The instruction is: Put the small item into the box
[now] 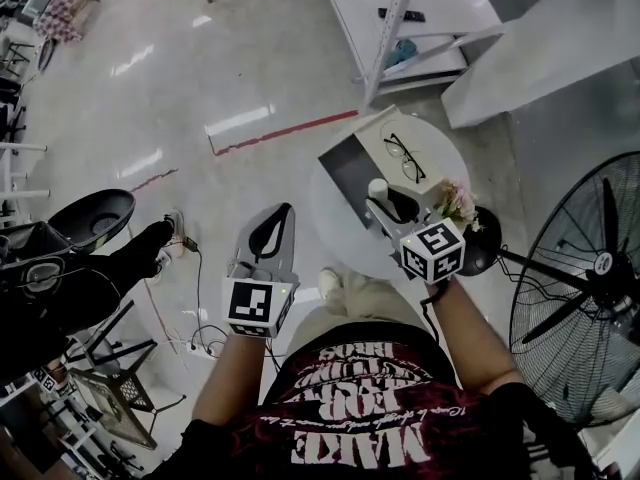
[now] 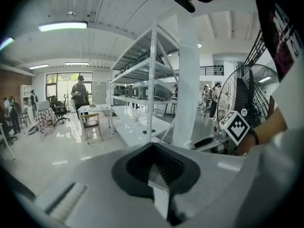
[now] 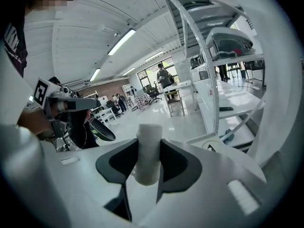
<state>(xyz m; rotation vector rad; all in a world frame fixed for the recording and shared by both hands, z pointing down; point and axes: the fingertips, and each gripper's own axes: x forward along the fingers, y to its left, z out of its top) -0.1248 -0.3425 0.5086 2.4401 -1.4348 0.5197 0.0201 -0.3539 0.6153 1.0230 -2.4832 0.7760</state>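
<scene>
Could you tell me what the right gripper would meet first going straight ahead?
Likely the open box, which lies just ahead of the right gripper, shut on a white roll. Depth is unclear; held level, it may pass over toward the shelf rack.

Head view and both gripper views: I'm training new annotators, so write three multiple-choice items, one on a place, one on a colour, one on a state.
1. Where do the eyeglasses lie? A. On the floor. B. Up on the round table. C. On a shelf.
2. What colour is the cylinder in the right gripper? A. Red. B. White. C. Black.
3. How is the left gripper? A. Shut, empty. B. Wide open. C. Shut on the cylinder.
Key: 1 B, the head view shows them on the tabletop; 2 B, it looks white between the jaws; 3 A, its jaws meet with nothing between.
</scene>
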